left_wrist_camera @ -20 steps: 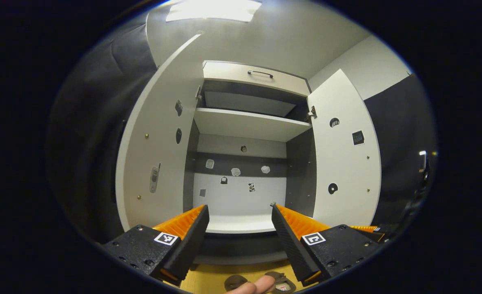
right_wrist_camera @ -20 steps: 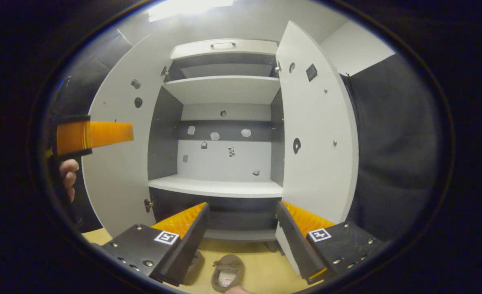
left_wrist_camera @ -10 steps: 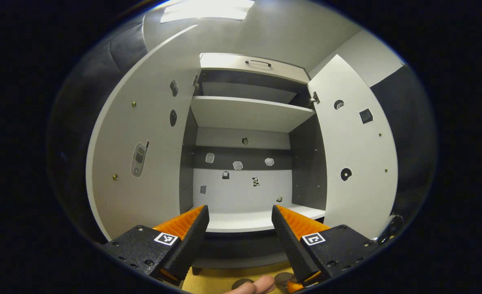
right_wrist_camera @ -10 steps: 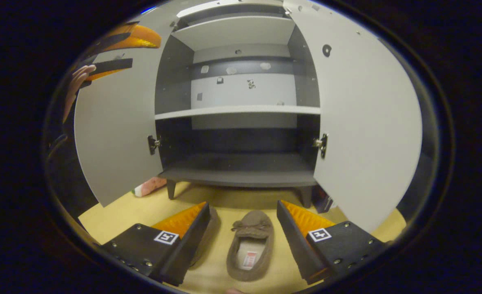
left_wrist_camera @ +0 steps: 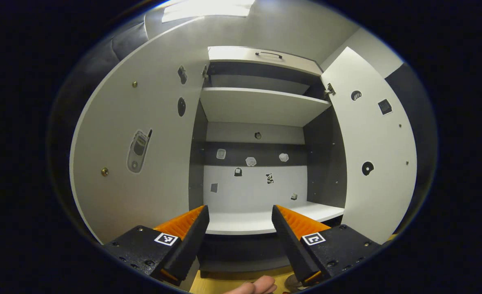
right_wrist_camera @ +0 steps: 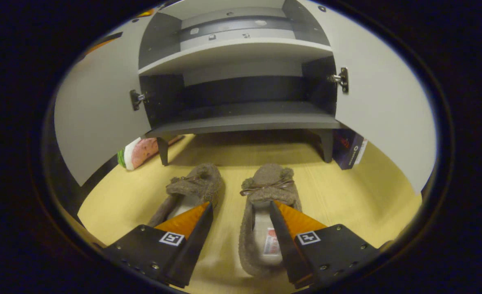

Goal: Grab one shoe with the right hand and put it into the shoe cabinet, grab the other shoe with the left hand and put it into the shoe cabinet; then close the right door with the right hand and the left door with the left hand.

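Two brown fuzzy slippers lie side by side on the yellow floor in front of the shoe cabinet (right_wrist_camera: 245, 120). In the right gripper view the left slipper (right_wrist_camera: 196, 183) and the right slipper (right_wrist_camera: 265, 179) point their toes at the cabinet. My right gripper (right_wrist_camera: 241, 206) is open just above them. One finger is over the right slipper's opening, the other over the left slipper's edge. In the left gripper view my left gripper (left_wrist_camera: 240, 210) is open and holds nothing, facing the cabinet's middle shelf (left_wrist_camera: 245, 222). Both doors (left_wrist_camera: 143, 143) (left_wrist_camera: 376, 155) stand wide open.
A pink and green object (right_wrist_camera: 137, 153) lies by the cabinet's left leg and a dark box (right_wrist_camera: 349, 149) stands by its right leg. A drawer with a handle (left_wrist_camera: 265, 55) tops the cabinet. A fingertip of a hand (left_wrist_camera: 251, 287) shows below my left gripper.
My right gripper has tipped down from the shelves and dropped close over the two slippers. My left gripper has drifted slightly, still facing the open cabinet.
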Motion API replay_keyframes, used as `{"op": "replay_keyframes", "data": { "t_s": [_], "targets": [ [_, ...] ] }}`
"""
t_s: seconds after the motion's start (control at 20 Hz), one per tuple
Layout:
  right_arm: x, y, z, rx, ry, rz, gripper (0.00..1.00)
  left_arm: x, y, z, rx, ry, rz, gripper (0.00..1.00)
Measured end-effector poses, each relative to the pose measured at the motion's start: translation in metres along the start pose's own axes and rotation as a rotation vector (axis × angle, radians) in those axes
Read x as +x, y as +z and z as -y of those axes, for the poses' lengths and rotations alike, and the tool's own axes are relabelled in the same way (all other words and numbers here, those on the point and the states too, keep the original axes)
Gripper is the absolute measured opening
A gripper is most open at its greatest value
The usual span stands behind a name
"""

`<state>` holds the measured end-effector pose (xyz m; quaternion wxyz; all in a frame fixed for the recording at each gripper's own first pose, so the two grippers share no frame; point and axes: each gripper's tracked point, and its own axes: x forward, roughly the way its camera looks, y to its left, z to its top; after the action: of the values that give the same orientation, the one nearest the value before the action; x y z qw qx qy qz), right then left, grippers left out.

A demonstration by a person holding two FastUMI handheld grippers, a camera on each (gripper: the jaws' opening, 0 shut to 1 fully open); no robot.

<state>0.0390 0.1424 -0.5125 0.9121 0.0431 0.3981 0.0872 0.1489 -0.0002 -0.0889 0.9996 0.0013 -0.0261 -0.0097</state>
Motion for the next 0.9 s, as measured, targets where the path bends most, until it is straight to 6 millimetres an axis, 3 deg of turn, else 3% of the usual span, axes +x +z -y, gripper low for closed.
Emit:
{"op": "replay_keyframes", "data": {
  "t_s": [0.05,0.15,0.25,0.45,0.55,0.6,0.65,0.7,0.9],
  "targets": [
    [0.004,-0.004,0.003,0.017,-0.017,-0.018,0.85,0.004,-0.001,0.001,-0.01,-0.005,-0.001,0.94],
    [0.014,-0.003,0.012,0.032,-0.053,-0.024,0.58,0.008,-0.011,0.006,-0.011,-0.028,-0.024,0.94],
    [0.023,-0.004,0.012,0.045,-0.056,-0.041,0.39,0.015,-0.016,0.01,-0.017,-0.051,-0.038,0.94],
    [0.036,-0.003,-0.003,0.01,0.014,-0.047,0.39,0.029,-0.029,0.016,-0.019,-0.081,-0.068,0.94],
    [0.043,-0.006,-0.001,-0.028,0.008,-0.056,0.39,0.035,-0.034,0.012,0.007,-0.065,-0.078,0.95],
    [0.061,-0.018,0.012,-0.052,-0.054,-0.058,0.4,0.037,-0.036,0.01,0.015,-0.058,-0.077,0.95],
    [0.049,-0.003,0.006,-0.008,-0.011,-0.035,0.21,0.04,-0.037,0.008,0.023,-0.052,-0.078,0.94],
    [0.048,-0.004,0.004,0.004,0.014,-0.046,0.02,0.042,-0.039,0.005,0.027,-0.047,-0.083,0.94],
    [0.037,0.008,0.004,-0.046,0.035,0.017,0.0,0.046,-0.042,-0.004,0.037,-0.025,-0.087,0.94]
  ]
}}
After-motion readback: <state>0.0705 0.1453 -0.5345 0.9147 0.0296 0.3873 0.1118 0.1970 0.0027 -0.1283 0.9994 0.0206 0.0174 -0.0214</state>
